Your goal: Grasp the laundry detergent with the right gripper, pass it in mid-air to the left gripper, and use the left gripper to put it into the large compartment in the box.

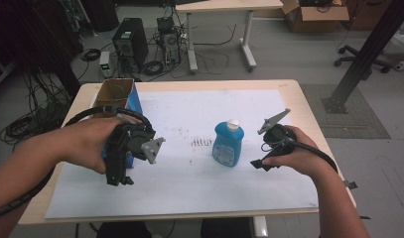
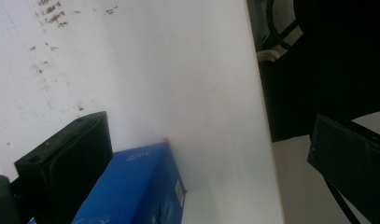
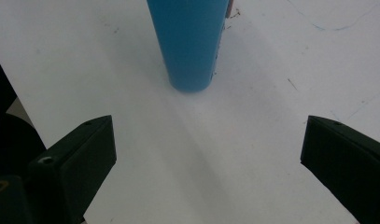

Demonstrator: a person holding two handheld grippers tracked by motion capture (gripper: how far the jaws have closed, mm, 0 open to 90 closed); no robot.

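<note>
In the high view, a pale wooden worktop (image 1: 299, 99) is covered by a white sheet (image 1: 189, 188) marked with dark scribbles. A blue plastic bottle (image 1: 228, 144), rounded and glossy with a white cap, stands upright near the middle. A blue cardboard box (image 1: 135, 101) with open brown flaps stands at the left edge. The left claw (image 1: 121, 179) is held just beside the box; the right claw (image 1: 259, 164) is held just right of the bottle, apart from it.

In the left gripper view, matte black jaws are seen spread wide, with the box's smooth blue corner (image 2: 141, 186) against the left jaw.

In the right gripper view, jaws are spread wide, nothing between them; the bottle (image 3: 190, 42) stands ahead, untouched.
</note>
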